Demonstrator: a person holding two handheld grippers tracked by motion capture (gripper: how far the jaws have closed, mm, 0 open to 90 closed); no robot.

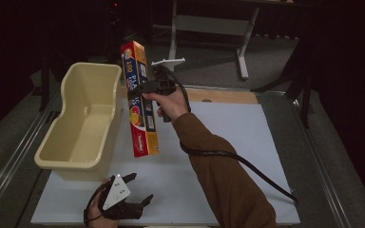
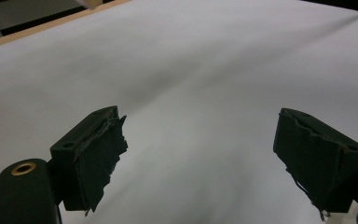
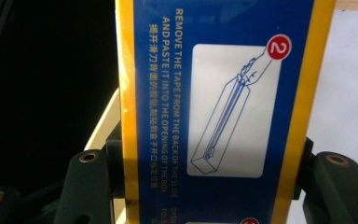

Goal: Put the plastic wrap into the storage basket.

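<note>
High view overlooks white table sheet [image 1: 247, 156]; left gripper view skims it [image 2: 205, 70]; right gripper view close against box [image 3: 214, 107].

Your right gripper [image 1: 140, 89] is raised over the table on an outstretched arm, its jaws clamped on something. Your left gripper [image 1: 135, 190] rests low near you, jaws spread wide apart.

A white sheet [image 1: 228, 156] covers most of the bench [image 1: 228, 96], leaving a wooden strip bare along the far edge. 1 cream plastic tub [image 1: 83, 118] stands on the sheet's left side, open and empty.
</note>
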